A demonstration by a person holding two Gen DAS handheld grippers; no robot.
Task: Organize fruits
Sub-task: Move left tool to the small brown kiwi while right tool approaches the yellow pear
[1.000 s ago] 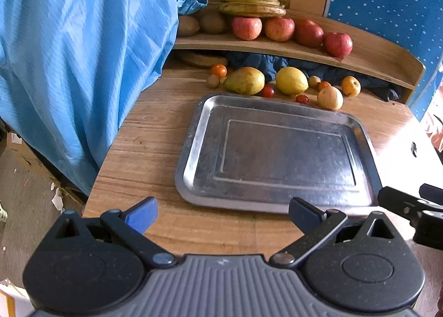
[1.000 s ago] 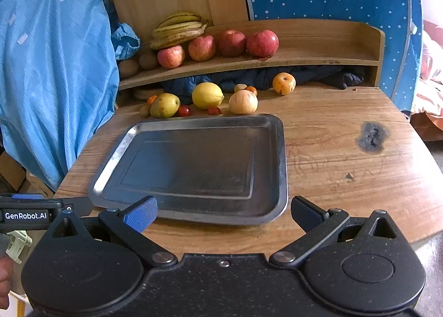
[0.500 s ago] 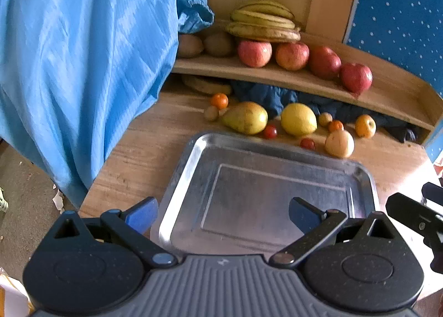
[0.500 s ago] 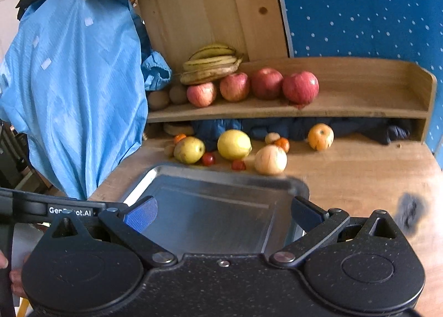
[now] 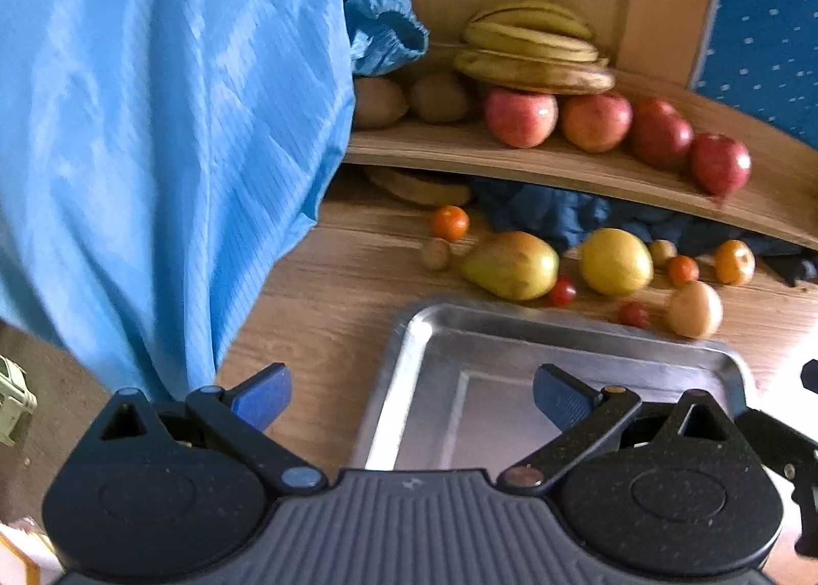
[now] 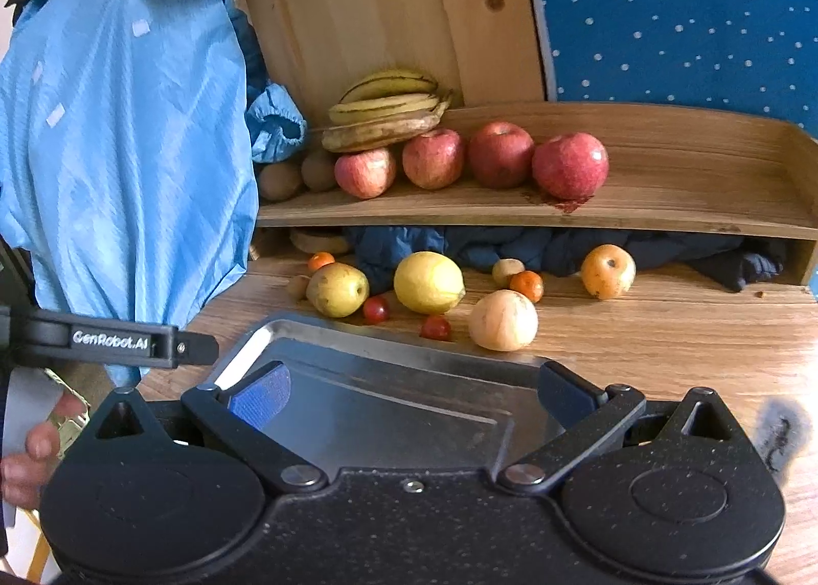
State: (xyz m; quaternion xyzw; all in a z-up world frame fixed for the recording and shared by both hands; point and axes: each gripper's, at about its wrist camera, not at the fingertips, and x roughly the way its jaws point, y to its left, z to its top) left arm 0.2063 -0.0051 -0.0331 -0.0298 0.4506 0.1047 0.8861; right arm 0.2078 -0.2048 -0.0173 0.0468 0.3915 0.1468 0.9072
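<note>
The left gripper (image 5: pixel 409 396) has its blue-padded jaws spread wide with nothing between them, hanging above the near left corner of the shallow rectangular metal tray (image 5: pixel 409 360). The right gripper (image 6: pixel 411 393) is likewise spread wide and empty, poised over the tray's near edge (image 6: pixel 388 355).

The tray lies bare on the wooden table (image 6: pixel 664 329). Just beyond its far rim sit two small red cherry tomatoes (image 6: pixel 376 309), a yellow-green pear (image 6: pixel 337 289), a yellow lemon (image 6: pixel 428 282) and a pale round fruit (image 6: pixel 503 320), the last nearly touching the rim. Farther back lie small orange fruits (image 6: pixel 526 286) and a larger orange-yellow one (image 6: pixel 608 271), near a crumpled dark blue cloth (image 6: pixel 537 247) tucked under the curved wooden shelf (image 6: pixel 664 206).

On the shelf four red apples (image 6: pixel 501 154) stand in a row, with a bunch of yellow bananas (image 6: pixel 388 109) resting above the leftmost and two brown kiwis (image 6: pixel 278 180) beside them. A light blue garment (image 5: pixel 153 150) hangs at the left.
</note>
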